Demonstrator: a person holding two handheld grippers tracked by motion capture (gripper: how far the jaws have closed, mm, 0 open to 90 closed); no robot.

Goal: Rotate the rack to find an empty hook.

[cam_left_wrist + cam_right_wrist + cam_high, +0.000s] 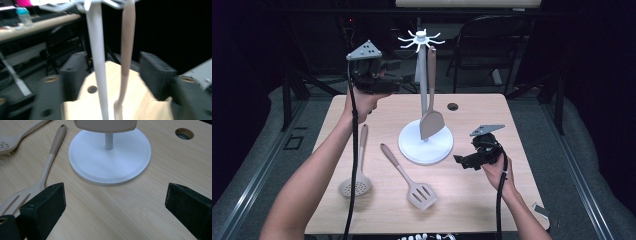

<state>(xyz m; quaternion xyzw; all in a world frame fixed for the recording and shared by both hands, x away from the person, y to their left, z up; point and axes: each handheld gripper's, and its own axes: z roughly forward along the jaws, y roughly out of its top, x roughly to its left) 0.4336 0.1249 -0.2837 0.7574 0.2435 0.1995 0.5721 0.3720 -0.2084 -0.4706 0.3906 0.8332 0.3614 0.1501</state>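
Note:
A white utensil stand [422, 95] rises from a round base [426, 147] at the table's middle. A beige solid turner [431, 120] hangs from a hook at its top. My left gripper [394, 75] is held high, left of the stand's top, with its jaws apart. In the left gripper view the pole [98, 62] and the hanging handle [127, 45] show beyond the gripper [113, 75], untouched by it. My right gripper [459, 161] rests low at the right of the base, open [115, 205], with only bare table between its jaws.
A slotted turner [412, 182] and a perforated skimmer [357, 177] lie on the table left of the base [110, 167]. There is a cable hole [453, 106] at the table's far side. A dark chair [492, 45] stands behind the table.

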